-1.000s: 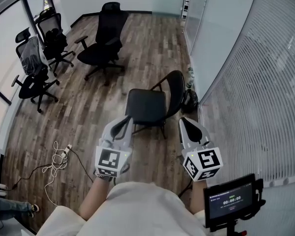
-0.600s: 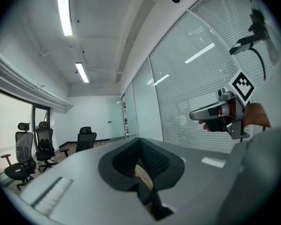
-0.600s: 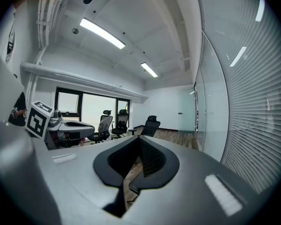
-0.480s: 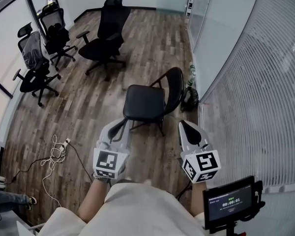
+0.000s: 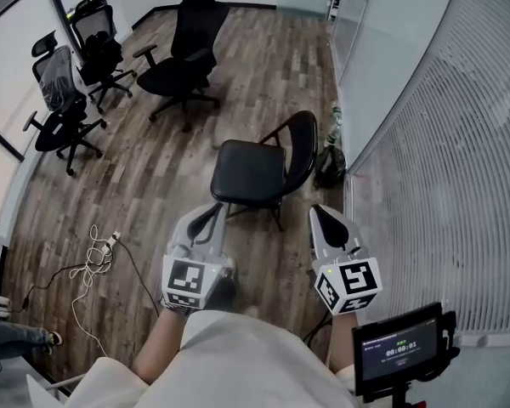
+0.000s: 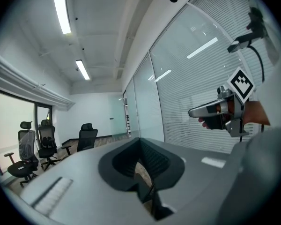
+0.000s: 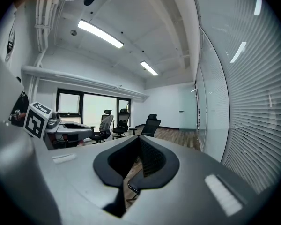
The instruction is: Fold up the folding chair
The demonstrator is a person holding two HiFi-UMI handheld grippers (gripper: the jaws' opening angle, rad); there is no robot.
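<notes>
While both claws hang short of the chair (image 5: 249, 171), we grip nothing.

- Left claw (image 5: 214, 215): pressed together, empty.
- Right claw (image 5: 320, 217): likewise together, empty. Each gripper view shows only the pads meeting, with room beyond.
- Chair: unfolded on the wood floor (image 5: 153, 194), ahead of us and between the two claws, apart from both. Seat (image 5: 246, 167) flat; backrest (image 5: 303, 143) upright on the side toward the glass wall (image 5: 382, 49).
- What looks like a bag (image 5: 329, 168) lies just beside the backrest at the wall's foot.
- Office chairs (image 5: 183, 53) well apart, far left.

We judge this as the approach, with folding not begun. To do it well:

- Part both claws before we reach the frame.
- Take the backrest's top rim with the right claw to steady the chair.
- Bring the left claw under the seat edge farthest from the backrest and swing that edge up toward it.
- Lift slowly, since the legs may skate on smooth boards.
- Keep the frame off the bag and the glass as it closes.
</notes>
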